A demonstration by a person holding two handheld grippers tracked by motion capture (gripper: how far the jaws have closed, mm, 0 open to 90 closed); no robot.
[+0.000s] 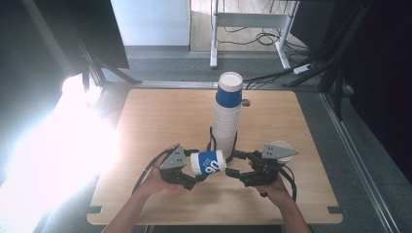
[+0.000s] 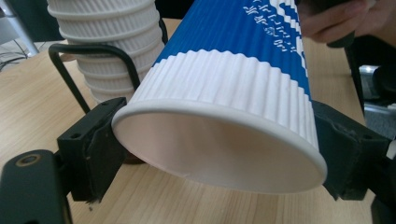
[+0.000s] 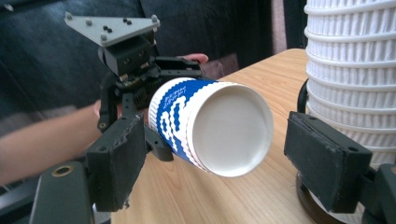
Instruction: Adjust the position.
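The left gripper (image 1: 193,180) clasps one blue-and-white paper cup (image 1: 208,162) lying on its side just above the wooden table (image 1: 160,121); in the left gripper view its two pads press the white ribbed band near the cup's rim (image 2: 219,140) from both sides, squeezing the mouth into an oval. The right gripper (image 1: 233,174) sits just to the right of that cup with its jaws parted and not touching it: in the right gripper view the cup's flat white bottom (image 3: 231,135) faces the camera between the two pads, with a gap on each side. The cup hangs low over the near middle of the table, its bottom pointing right toward the right gripper. Just beyond it, at the table's centre, stands one tall stack of ribbed cups (image 1: 227,114) in a black wire holder (image 1: 212,141), topped by a blue-banded cup; the number of cups in the stack is too fine to count. A second loose cup (image 1: 283,148) shows just behind the right gripper. The far corners and the left half of the table lie open, and a bare strip of board runs between the person's hands and the near edge. There are two grippers and one stack.
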